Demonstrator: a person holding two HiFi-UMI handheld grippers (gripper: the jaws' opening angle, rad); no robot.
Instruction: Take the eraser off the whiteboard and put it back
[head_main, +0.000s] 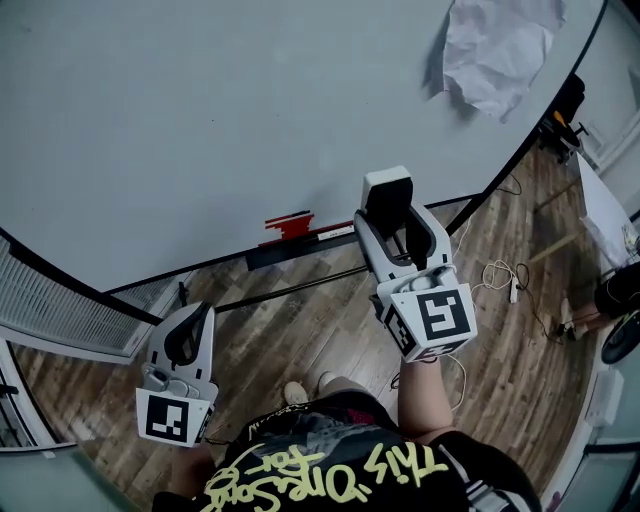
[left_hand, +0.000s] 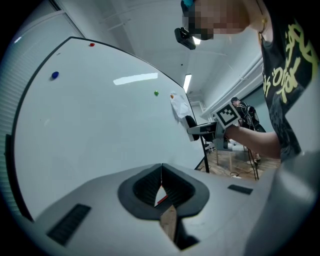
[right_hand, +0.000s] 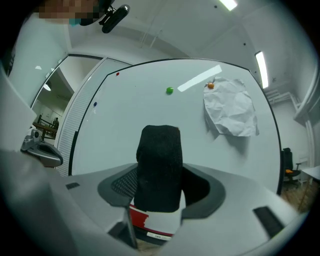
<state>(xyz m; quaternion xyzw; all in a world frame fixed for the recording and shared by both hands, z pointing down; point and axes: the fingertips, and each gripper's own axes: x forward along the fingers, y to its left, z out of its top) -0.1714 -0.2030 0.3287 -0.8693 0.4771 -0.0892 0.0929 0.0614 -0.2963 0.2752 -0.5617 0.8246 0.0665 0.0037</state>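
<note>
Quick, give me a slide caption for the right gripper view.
Right gripper grips the eraser in front of the whiteboard, crumpled paper at upper right.

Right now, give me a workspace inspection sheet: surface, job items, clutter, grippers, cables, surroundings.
Surface: whiteboard, no writing seen.
Job's things: eraser, black felt, off the board's tray and held in front of the board.
Clutter: crumpled paper stuck on the board; green magnet; red item on the tray.
Grippers: right gripper shut on the eraser; left gripper shut, empty, held low.
Cables: white cable loose on the floor.
Surroundings: wooden floor; slatted panel beside the board.
</note>
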